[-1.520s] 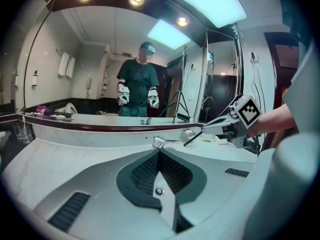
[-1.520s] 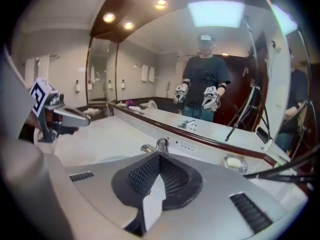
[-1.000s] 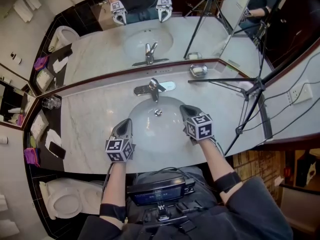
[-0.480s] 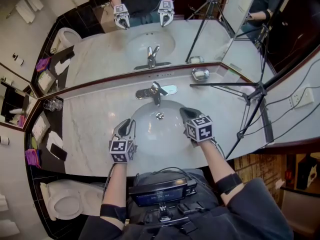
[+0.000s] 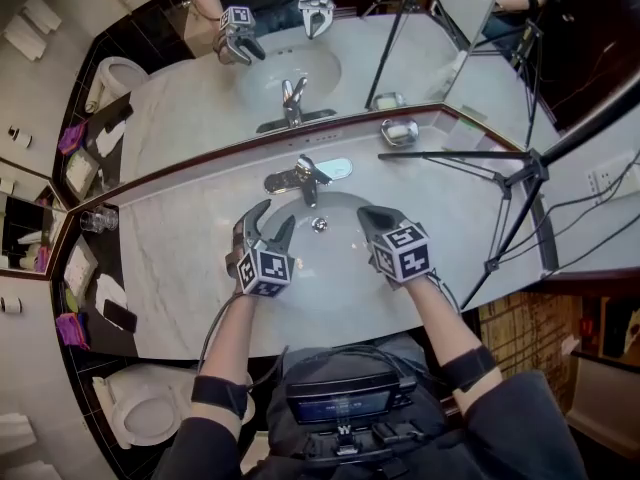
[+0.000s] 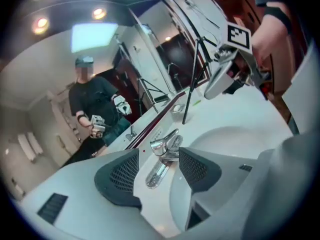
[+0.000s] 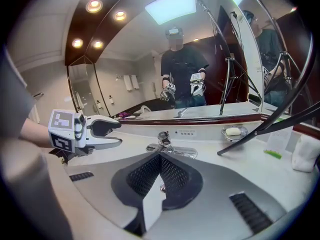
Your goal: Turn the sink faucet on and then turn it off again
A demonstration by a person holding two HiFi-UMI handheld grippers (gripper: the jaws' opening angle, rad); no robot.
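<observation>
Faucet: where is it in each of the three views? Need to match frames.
Head view: faucet is upper centre, at the far rim of the basin.
Left gripper view: faucet is lower centre and looks tilted in this picture.
Right gripper view: faucet is at centre, behind the basin.
Shared landmark: the dark tripod leg, right of the faucet in all three views.

Chrome faucet [image 5: 305, 174], white sink [image 5: 326, 266], grey-veined white counter [image 5: 180, 258]

left gripper [image 5: 275, 215] fingers just opened, empty; right gripper [image 5: 368, 214] fingers together
</observation>
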